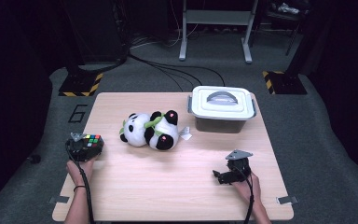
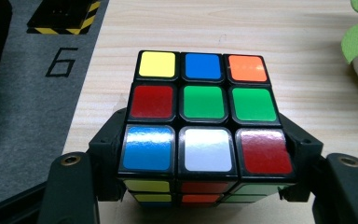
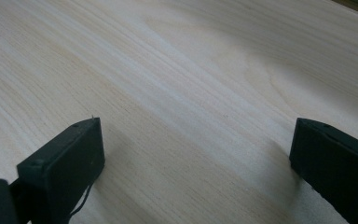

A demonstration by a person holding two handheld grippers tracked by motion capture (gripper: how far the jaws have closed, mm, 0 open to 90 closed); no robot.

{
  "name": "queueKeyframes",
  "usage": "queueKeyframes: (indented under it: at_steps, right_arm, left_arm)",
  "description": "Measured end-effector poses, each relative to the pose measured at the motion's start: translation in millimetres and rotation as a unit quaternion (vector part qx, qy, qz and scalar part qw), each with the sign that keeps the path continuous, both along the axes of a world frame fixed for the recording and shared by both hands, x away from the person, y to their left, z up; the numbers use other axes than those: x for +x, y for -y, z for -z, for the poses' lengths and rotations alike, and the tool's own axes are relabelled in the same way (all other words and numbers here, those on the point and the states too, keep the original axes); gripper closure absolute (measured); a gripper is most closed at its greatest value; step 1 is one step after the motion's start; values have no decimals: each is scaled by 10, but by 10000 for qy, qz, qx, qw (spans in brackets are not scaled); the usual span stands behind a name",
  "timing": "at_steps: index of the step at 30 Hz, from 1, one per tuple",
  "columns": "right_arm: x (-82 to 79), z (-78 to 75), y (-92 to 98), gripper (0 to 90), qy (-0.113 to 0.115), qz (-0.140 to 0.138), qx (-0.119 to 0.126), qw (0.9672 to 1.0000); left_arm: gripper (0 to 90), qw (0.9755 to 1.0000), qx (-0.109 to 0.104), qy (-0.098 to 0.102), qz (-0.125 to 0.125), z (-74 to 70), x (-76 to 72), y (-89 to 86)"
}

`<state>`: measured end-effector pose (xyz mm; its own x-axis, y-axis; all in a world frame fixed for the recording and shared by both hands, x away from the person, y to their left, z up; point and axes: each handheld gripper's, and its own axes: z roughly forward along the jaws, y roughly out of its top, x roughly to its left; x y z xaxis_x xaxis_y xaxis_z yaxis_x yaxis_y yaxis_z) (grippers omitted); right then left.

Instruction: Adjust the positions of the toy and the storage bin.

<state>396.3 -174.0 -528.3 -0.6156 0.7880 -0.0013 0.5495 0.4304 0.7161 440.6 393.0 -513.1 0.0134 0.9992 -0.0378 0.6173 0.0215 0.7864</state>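
Left gripper (image 2: 200, 163) is closed on a cube (image 2: 204, 112): its two black jaws press on the left and right sides of the cube, at the lower row of tiles. On the top face of the cube I see yellow, blue and orange tiles in the far row, red and two green ones in the middle row, and blue, white and red ones in the near row. In the high view the cube (image 1: 92, 141) is at the left edge of the table (image 1: 177, 186), near the front, and the left gripper (image 1: 85, 145) holds it from the person's side. Beyond the cube, toward the middle of the table, two pandas (image 1: 150, 130) lie side by side, touching each other. Farther right a box (image 1: 222, 108) with a white lid stands near the far edge. Right gripper (image 1: 220, 176) rests low over the table near its right front corner, well apart from the cube. Its jaws stand wide apart with nothing between them, only bare wood.
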Motion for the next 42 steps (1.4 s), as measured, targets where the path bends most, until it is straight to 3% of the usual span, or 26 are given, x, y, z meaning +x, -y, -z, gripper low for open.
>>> queueKeyframes:
  at_steps: [5,8,11,17,21,23,34,42]
  right_arm:
    - [0,0,0,22,1,-1,0,10000]
    - [0,0,0,23,2,-2,0,10000]
    - [0,0,0,23,3,-3,-1,10000]
    - [0,0,0,23,2,0,0,10000]
    - [0,0,0,23,2,3,0,10000]
    - [0,0,0,23,2,1,0,10000]
    - [1,0,0,24,1,1,3,10000]
    - [1,0,1,25,2,5,7,10000]
  left_arm:
    - [169,9999,68,81,40,-74,-52,12]
    - [143,9997,188,146,72,-160,-113,15]
    - [112,9996,128,232,137,-265,-176,0]
    - [66,9984,17,253,498,-482,-242,95]
    - [12,9966,-55,103,817,-579,-241,218]
    - [2,9955,-134,128,924,-624,-231,295]
    - [0,9846,-156,181,1732,-968,-123,733]
    - [0,9774,-80,250,2096,-1115,28,1065]
